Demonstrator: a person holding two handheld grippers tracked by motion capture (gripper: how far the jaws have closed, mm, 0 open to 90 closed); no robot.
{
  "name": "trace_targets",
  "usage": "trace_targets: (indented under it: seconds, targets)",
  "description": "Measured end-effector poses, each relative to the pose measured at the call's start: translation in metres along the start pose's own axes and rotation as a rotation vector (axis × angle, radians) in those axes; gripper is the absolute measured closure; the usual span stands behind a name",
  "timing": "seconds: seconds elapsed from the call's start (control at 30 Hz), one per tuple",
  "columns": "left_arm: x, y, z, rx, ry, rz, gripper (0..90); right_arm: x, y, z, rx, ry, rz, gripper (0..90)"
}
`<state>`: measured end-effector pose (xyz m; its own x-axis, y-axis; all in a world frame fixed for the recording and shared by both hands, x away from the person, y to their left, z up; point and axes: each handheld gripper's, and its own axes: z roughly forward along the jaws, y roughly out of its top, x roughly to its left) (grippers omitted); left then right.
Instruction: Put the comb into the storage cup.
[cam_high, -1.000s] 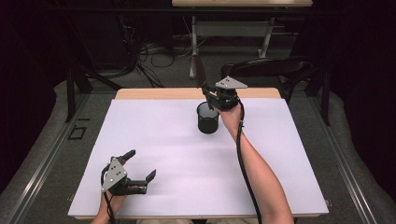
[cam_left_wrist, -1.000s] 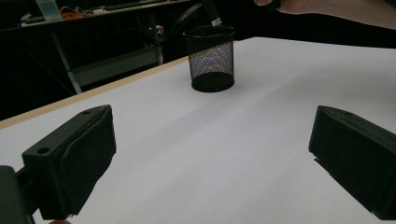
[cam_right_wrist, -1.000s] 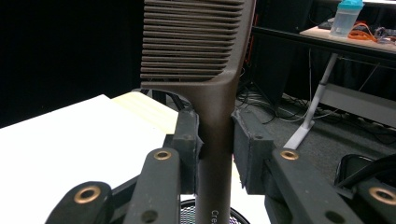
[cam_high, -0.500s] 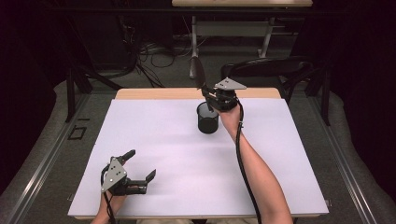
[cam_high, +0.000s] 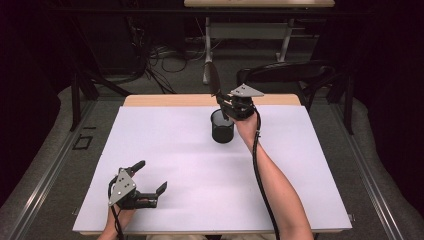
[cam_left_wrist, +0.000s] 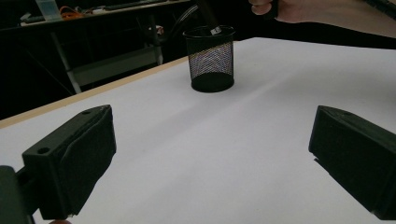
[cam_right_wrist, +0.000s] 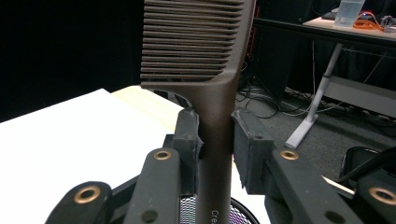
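A dark brown comb (cam_right_wrist: 205, 70) stands upright with its teeth at the top, and my right gripper (cam_right_wrist: 215, 135) is shut on its handle. The handle's lower end reaches into a black mesh cup (cam_high: 222, 127) at the far middle of the white table; the cup's rim (cam_right_wrist: 243, 212) shows just under the jaws. From above, my right gripper (cam_high: 231, 104) hangs over the cup with the comb (cam_high: 214, 77) sticking up beyond it. My left gripper (cam_high: 148, 176) rests low near the front left edge, open and empty. In the left gripper view the mesh cup (cam_left_wrist: 209, 58) stands far ahead of its spread jaws.
The white table top (cam_high: 165, 145) has a wooden strip (cam_high: 165, 100) along its far edge. Behind it are a dark chair (cam_high: 295, 75), cables on the floor and another table's legs (cam_high: 285, 45). Metal rails (cam_high: 45, 170) run along both sides.
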<state>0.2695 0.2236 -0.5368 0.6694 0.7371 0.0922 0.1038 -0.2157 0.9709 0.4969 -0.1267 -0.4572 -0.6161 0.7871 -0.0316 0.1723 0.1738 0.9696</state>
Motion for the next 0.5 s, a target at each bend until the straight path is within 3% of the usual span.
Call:
trace_targets:
  seconds: [0.5]
  targets:
    - [0.0001,0.0001,-0.0007,-0.002,0.000,0.000,0.7,0.0003,-0.0065,0.0038,0.012,0.005,0.003,72.5]
